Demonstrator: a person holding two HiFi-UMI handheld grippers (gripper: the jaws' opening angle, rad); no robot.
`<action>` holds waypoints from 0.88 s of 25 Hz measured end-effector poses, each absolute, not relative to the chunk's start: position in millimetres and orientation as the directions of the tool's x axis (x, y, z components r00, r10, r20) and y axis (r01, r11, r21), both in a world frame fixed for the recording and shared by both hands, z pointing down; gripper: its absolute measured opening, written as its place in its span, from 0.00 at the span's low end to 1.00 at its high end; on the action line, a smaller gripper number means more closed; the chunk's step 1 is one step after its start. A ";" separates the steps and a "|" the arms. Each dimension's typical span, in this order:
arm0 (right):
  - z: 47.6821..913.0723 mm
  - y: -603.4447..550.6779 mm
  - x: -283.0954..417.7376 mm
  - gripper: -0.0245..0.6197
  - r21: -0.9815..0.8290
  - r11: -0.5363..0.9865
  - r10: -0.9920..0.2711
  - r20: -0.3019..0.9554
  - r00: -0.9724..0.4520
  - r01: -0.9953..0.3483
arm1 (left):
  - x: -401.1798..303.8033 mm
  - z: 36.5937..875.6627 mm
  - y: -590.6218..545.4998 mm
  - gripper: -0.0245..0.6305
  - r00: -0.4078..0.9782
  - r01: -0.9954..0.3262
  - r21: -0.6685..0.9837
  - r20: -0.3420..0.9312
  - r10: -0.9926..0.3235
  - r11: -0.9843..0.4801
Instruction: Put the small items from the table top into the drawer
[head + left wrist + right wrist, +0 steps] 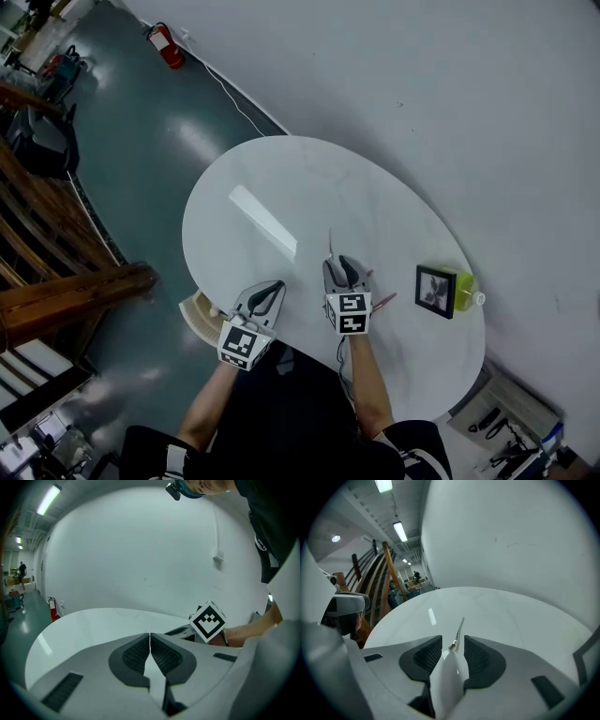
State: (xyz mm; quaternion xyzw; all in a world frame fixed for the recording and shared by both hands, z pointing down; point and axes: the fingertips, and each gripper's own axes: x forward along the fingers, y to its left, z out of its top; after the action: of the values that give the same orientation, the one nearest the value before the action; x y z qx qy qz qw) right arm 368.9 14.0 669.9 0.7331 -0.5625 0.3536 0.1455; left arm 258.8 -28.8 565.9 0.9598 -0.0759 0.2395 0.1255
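At the near edge of the table [281,178], the left tool [272,287] is pinched together, empty. The right tool [345,266] stands apart around a thin metal rod [330,242]. Bare top lies ahead, with a picture frame [435,291] well off to the right.

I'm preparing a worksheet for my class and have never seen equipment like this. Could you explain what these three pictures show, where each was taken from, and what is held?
There is no robot: a person holds a two-jaw gripper in each hand. One picture looks down from a camera on the person's head; the other two come from cameras riding on the grippers. On the white table are a small framed picture and, beside it, a yellow-green bottle. The left gripper is shut and empty. The right gripper is open; a thin silvery item lies between its jaws, not clamped.
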 end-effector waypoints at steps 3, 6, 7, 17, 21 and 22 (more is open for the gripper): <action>672.9 9.0 370.6 0.25 -0.172 -0.319 -0.713 0.691 0.116 -0.932 | 257.7 567.5 -31.4 0.07 0.875 -0.210 0.211 0.476 -0.087 -0.955; 676.1 6.1 372.6 0.25 -0.153 -0.312 -0.701 0.703 0.118 -0.938 | 256.3 573.2 -32.0 0.07 0.875 -0.213 0.215 0.477 -0.088 -0.953; 677.4 5.2 373.0 0.25 -0.146 -0.309 -0.695 0.709 0.119 -0.940 | 256.7 573.1 -34.0 0.07 0.872 -0.221 0.212 0.481 -0.095 -0.952; 685.8 2.2 369.8 0.25 -0.089 -0.290 -0.636 0.762 0.123 -0.953 | 256.3 573.2 -41.4 0.07 0.864 -0.247 0.210 0.489 -0.117 -0.946; 688.7 4.3 369.5 0.25 -0.072 -0.288 -0.616 0.777 0.127 -0.955 | 255.3 574.9 -39.4 0.07 0.871 -0.239 0.214 0.479 -0.112 -0.947; 688.9 4.9 370.0 0.24 -0.066 -0.288 -0.613 0.779 0.132 -0.955 | 255.5 574.0 -39.9 0.07 0.870 -0.242 0.213 0.480 -0.115 -0.947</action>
State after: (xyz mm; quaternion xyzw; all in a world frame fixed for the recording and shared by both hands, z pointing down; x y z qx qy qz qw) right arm 370.0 4.9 688.9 0.7148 -0.5486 0.3650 0.2343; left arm 255.5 -39.9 574.0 0.9576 -0.0932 0.2374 0.1341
